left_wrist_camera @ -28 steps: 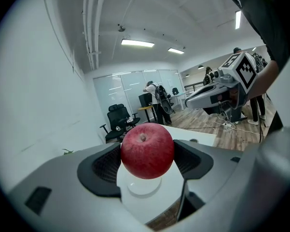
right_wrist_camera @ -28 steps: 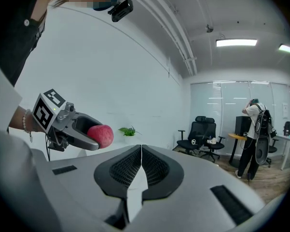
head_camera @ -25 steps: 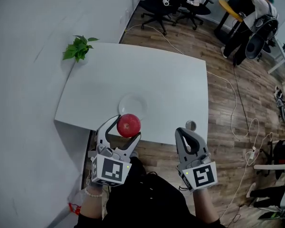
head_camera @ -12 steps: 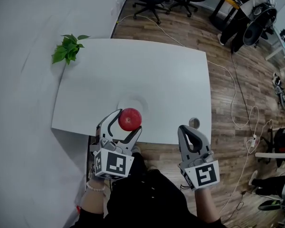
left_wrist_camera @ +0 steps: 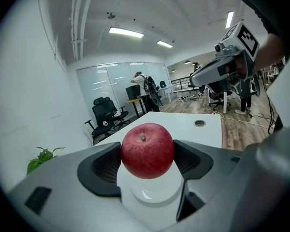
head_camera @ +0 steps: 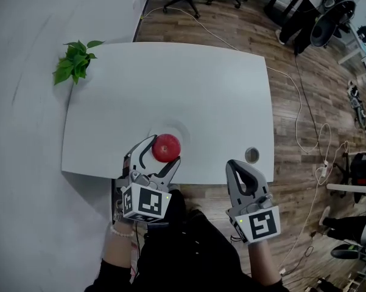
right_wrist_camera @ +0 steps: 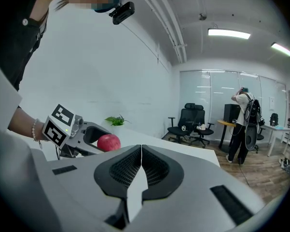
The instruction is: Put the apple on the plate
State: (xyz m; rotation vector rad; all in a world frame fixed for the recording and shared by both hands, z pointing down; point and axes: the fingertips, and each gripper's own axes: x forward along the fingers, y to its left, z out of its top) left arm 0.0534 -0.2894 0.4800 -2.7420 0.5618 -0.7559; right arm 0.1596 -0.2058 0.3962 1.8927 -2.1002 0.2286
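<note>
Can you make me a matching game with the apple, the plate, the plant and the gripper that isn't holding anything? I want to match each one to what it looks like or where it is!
Things:
1. apple
2. plate
3. plant
4. right gripper

Descriptions:
A. shut, holding nothing
B. red, gripped by the left gripper
C. green, at the far left corner of the table
D. white, lying on the table

Pairs: 1-B, 2-D, 3-C, 4-A
</note>
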